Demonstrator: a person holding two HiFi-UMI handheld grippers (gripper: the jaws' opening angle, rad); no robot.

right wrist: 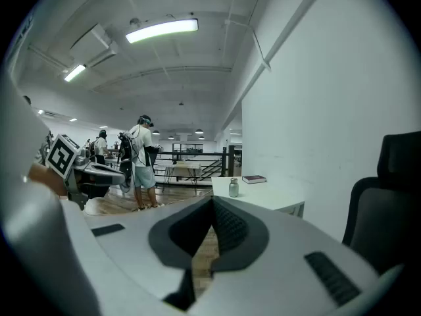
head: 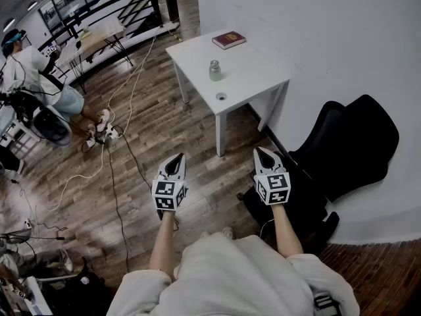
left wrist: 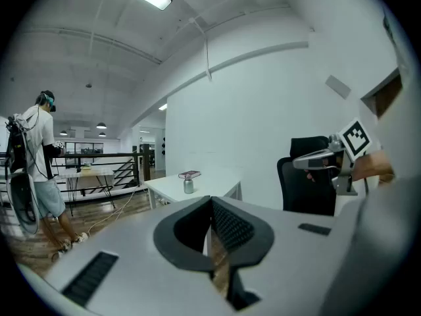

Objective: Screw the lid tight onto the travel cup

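Wood floor [head: 197, 150] runs with cables [head: 117, 176] at left; a white table [head: 256, 78] by the wall carries the cup [head: 215, 70], the lid [head: 221, 97] near it, unscrewed, and a book [head: 229, 39]. Cup and lid sit well ahead of the left gripper [head: 177, 157] and right gripper [head: 262, 152], the 2 closed and empty.

A small silver travel cup [head: 215, 70] stands upright near the middle of the white tabletop [head: 256, 64]. Its round lid [head: 221, 97] lies flat, apart from it, by the nearest corner.
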